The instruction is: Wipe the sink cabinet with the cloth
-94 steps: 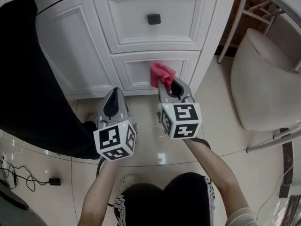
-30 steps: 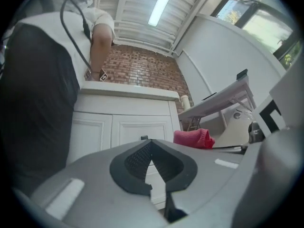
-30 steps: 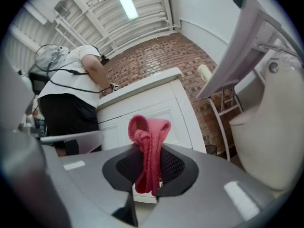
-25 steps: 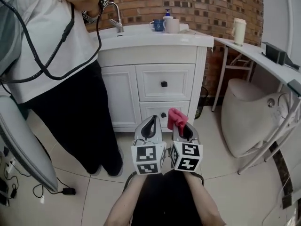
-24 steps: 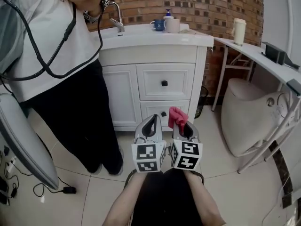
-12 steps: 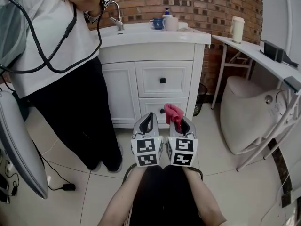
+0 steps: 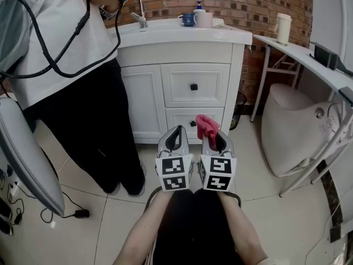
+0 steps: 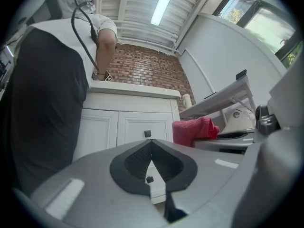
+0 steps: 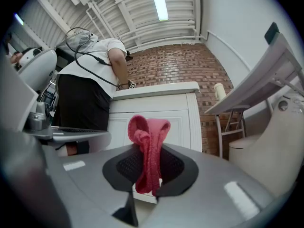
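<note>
The left gripper and the right gripper are held side by side, close together, low in the head view, above the person's lap, both aimed at the white sink cabinet. The left gripper has its jaws pressed together at the tips with nothing between them; through the gap behind the tips its own view shows the cabinet front and a dark knob. The right gripper pinches the pink cloth: in the right gripper view the cloth runs as a folded strip between the jaws, and its looped top bulges above the tips. The cloth stands apart from the cabinet and lines up in the head view with the lower drawer, just beside that drawer's knob; the upper drawer's knob sits above it. On the cabinet's top surface are a faucet, a blue mug, a white cup and a pump bottle, all before a brick wall. A standing person in a white top and dark trousers is just left of the cabinet, one hand by the faucet, with a black cable hanging across the chest. To the right a white shelf carries a pale tumbler. The floor is of glossy light tiles.
</note>
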Tool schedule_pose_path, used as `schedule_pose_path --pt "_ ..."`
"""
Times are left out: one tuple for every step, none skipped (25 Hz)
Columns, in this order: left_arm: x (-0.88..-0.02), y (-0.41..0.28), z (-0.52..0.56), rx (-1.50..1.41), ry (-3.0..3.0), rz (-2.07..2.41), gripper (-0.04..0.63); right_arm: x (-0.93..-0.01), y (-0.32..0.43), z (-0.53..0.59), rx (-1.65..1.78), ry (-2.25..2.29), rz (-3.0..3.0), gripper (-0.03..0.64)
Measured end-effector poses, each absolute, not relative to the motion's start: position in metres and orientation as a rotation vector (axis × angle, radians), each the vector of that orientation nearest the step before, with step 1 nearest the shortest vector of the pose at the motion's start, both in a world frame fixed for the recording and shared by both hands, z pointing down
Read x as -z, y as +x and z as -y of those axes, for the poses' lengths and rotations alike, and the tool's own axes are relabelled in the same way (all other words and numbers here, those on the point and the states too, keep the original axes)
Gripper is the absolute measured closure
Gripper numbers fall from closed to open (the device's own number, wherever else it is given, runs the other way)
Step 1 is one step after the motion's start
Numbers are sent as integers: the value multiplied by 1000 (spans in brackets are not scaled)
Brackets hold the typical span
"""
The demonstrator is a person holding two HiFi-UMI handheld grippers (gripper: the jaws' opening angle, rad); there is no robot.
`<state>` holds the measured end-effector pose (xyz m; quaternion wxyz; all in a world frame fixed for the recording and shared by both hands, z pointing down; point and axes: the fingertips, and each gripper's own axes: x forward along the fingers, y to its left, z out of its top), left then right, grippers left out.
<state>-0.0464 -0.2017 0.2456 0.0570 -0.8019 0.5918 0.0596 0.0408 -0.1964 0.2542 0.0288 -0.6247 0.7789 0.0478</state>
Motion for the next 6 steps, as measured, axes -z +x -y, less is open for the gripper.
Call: schedule_pose_path --pt "-246 -47 202 -181 -2431 -1796 583 -254 41 197 -149 -1927 -2403 555" --pt "-246 -46 202 -185 -2435 -1793 583 -254 42 197 -150 -1928 -2403 555" --pt "-246 -44 202 -190 -2441 -1788 583 -254 43 197 -150 -1930 -2401 555" --pt "-245 -42 202 -194 -2446 -1782 583 -253 45 197 -150 -1932 -2398 555" --pt "-245 -40 202 -197 -2450 -1776 583 -253 47 197 -150 -1935 -2394 555" --pt "-245 -38 202 -199 -2453 -1771 583 -253 48 197 -149 -1937 -2390 555"
